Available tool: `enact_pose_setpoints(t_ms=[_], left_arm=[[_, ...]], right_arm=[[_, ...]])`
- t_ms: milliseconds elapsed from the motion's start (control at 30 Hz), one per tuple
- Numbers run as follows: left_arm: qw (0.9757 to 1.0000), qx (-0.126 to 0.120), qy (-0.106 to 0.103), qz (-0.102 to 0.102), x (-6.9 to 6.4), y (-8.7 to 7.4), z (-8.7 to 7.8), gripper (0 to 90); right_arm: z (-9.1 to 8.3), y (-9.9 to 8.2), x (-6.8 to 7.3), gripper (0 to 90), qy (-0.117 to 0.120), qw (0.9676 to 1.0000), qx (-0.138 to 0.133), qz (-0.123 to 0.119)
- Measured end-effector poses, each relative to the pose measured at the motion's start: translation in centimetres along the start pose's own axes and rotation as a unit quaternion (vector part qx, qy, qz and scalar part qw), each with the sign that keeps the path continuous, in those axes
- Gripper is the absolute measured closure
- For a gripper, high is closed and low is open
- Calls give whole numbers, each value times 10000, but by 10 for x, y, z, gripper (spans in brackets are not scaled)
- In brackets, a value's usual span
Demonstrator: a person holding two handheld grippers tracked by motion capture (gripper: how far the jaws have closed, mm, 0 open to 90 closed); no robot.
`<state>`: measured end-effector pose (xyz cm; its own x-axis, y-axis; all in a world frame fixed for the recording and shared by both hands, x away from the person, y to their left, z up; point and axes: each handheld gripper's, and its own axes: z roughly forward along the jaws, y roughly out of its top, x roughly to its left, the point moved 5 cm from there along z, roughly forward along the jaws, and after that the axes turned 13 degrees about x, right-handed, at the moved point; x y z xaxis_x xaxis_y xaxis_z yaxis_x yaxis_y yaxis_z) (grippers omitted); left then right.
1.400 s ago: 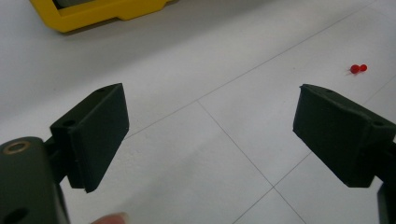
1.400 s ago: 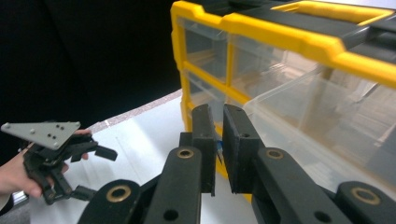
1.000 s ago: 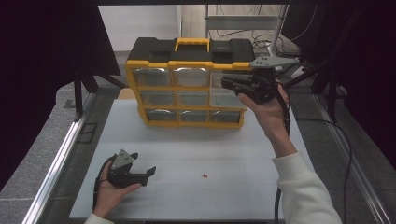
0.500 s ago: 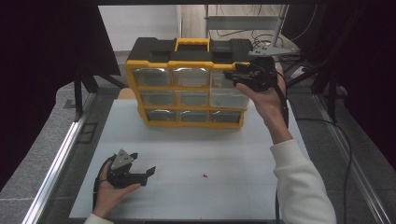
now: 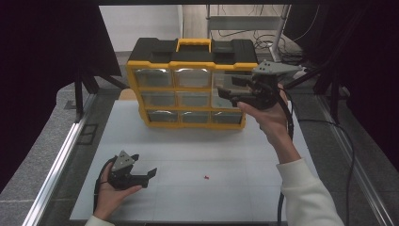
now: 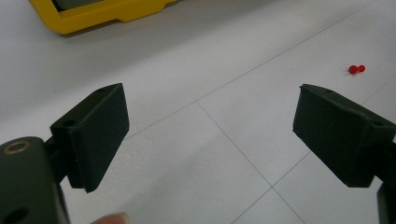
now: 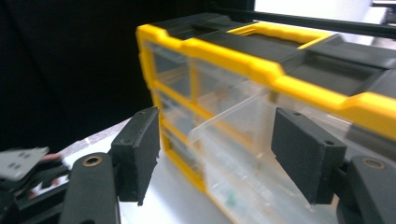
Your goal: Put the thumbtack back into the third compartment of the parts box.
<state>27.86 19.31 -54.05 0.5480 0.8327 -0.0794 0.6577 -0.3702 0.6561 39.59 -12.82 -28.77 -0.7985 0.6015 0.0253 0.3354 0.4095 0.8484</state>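
Drawer [image 7: 233, 126] at the organizer's [image 5: 188, 89] top right sits partly pulled out, and my right gripper [image 5: 237, 89] has just spread its jaws around its front, gripping nothing. Push crookedly and I judge it jams or shifts the organizer on the bench [image 5: 197, 155]. Left gripper [image 5: 141, 175] rests apart.

Readable text: none in any view.
Organizer [image 5: 188, 89]: yellow and black, no legible brand or label.
Drawer fronts: clear, unmarked.
Worktop [image 5: 235, 155]: plain white, no signs or numbers.
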Motion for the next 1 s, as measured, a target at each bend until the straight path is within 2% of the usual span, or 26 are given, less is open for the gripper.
enact_pose_setpoints(t_ms=[133, 200, 233, 267, 300, 467, 633, 667, 833, 867, 967, 1000], left_arm=[[10000, -9, 5, 10, 0, 0, 0, 109], [10000, -5, 7, 12, 0, 0, 0, 109], [10000, -5, 8, 12, 0, 0, 0, 109], [10000, -6, 6, 14, 0, 0, 0, 109], [10000, -4, 5, 20, 0, 0, 0, 109], [10000, -7, -3, 13, -1, 0, 0, 109], [10000, -16, 5, 25, -1, 0, 0, 109], [10000, -16, 5, 25, -1, 0, 0, 109], [10000, -17, -2, 19, -1, 0, 0, 109], [10000, -26, -1, 17, -1, 0, 0, 109], [10000, -28, 1, 16, -1, 0, 0, 109], [10000, -25, 7, 17, -1, 0, -1, 109]], right_arm=[[-6, -18, 14, 333, 221, 9997, -57, -77], [-7, -21, 16, 335, 234, 9996, -59, -112], [-10, -30, 21, 337, 321, 9994, -57, -139], [-10, -30, 21, 337, 321, 9994, -57, -139], [-12, -38, 26, 338, 376, 9992, -49, -161], [-10, -56, 33, 340, 441, 9989, 37, -168], [3, -85, 38, 340, 484, 9985, 247, -102], [3, -85, 38, 340, 484, 9985, 247, -102], [19, -115, 40, 342, 385, 9978, 537, -27], [19, -115, 40, 342, 385, 9978, 537, -27], [32, -135, 42, 342, 461, 9962, 733, 45], [32, -135, 42, 342, 461, 9962, 733, 45]])
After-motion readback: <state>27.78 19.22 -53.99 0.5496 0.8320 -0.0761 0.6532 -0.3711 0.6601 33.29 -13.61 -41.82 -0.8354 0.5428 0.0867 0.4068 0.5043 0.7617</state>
